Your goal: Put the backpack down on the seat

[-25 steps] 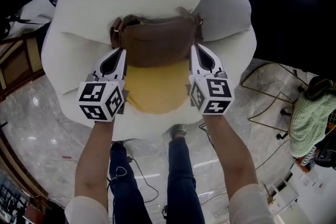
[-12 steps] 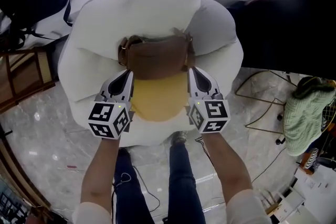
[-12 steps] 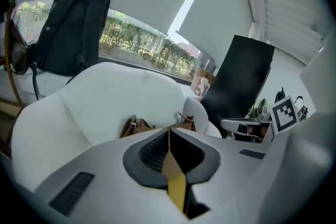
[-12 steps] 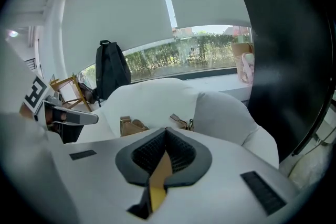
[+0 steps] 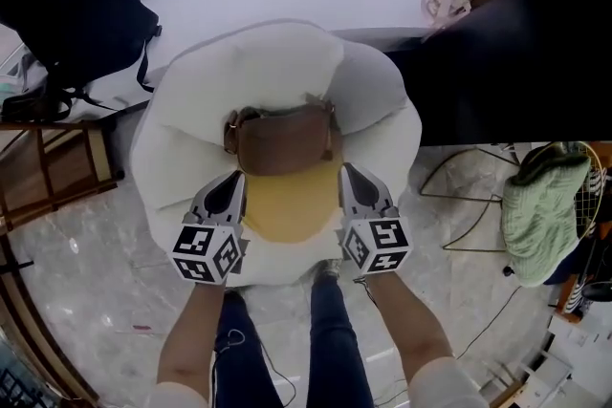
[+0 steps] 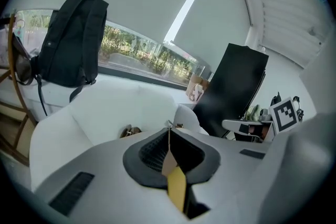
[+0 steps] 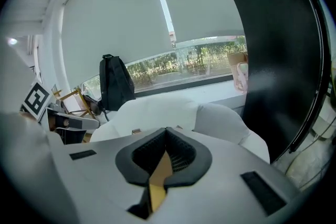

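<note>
backpack (image 5: 284, 139) lay on seat (image 5: 258, 62), 12 o'clock of cushion (image 5: 287, 205) | left gripper (image 5: 233, 179), right gripper (image 5: 351, 175): pressed together, empty, had drawn back toward 6 o'clock from its sides | likely placed, task near done

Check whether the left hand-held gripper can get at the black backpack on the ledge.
Probably not: the left hand-held gripper is shut on the bag at the armchair's front, and the black backpack sits on the ledge beyond the whole armchair.
</note>
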`<state>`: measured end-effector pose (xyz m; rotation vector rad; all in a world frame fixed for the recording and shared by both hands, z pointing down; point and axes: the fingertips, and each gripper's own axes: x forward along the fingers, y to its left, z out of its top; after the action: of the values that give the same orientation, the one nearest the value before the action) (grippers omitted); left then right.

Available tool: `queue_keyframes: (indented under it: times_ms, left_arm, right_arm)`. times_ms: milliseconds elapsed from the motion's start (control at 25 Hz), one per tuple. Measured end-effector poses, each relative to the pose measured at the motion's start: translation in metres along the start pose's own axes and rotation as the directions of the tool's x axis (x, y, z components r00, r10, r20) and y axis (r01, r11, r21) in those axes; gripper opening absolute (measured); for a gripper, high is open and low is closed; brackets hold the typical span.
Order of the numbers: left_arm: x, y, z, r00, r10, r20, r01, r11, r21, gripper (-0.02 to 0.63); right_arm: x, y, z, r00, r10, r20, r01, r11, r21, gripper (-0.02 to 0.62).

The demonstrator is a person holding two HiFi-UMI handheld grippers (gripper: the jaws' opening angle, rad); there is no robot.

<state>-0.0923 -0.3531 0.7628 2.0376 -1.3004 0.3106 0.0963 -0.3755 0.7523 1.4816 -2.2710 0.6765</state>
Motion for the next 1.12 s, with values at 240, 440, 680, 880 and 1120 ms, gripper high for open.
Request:
queue_keyframes:
  times_ms: [240,440,680,880,1120]
  left_arm:
    - [-0.023,-0.022,0.020,1.000,-0.023,0.003,0.023,1.000,-0.008,0.038]
    - [-0.046,-0.041,0.039,0.999,-0.034,0.007,0.034,0.999,-0.015,0.038]
    - [-0.069,-0.062,0.068,0.999,-0.025,0.023,0.025,1.000,-0.006,0.038]
    - [-0.089,-0.082,0.091,0.999,-0.043,0.027,0.042,0.999,0.024,0.038]
    - [-0.129,-0.109,0.113,0.997,-0.061,0.042,0.059,0.996,0.060,0.038]
  right_arm:
    - [-0.023,0.011,0.024,1.000,-0.008,0.010,0.008,1.000,0.020,0.029]
    - [-0.043,0.025,0.049,1.000,0.010,0.022,-0.011,1.000,0.021,0.029]
    - [-0.071,0.038,0.077,0.999,0.026,0.042,-0.026,1.000,0.015,0.029]
    - [-0.100,0.051,0.094,0.998,0.044,0.042,-0.043,0.999,-0.027,0.029]
    - [-0.143,0.067,0.123,0.995,0.063,0.076,-0.063,0.998,0.003,0.029]
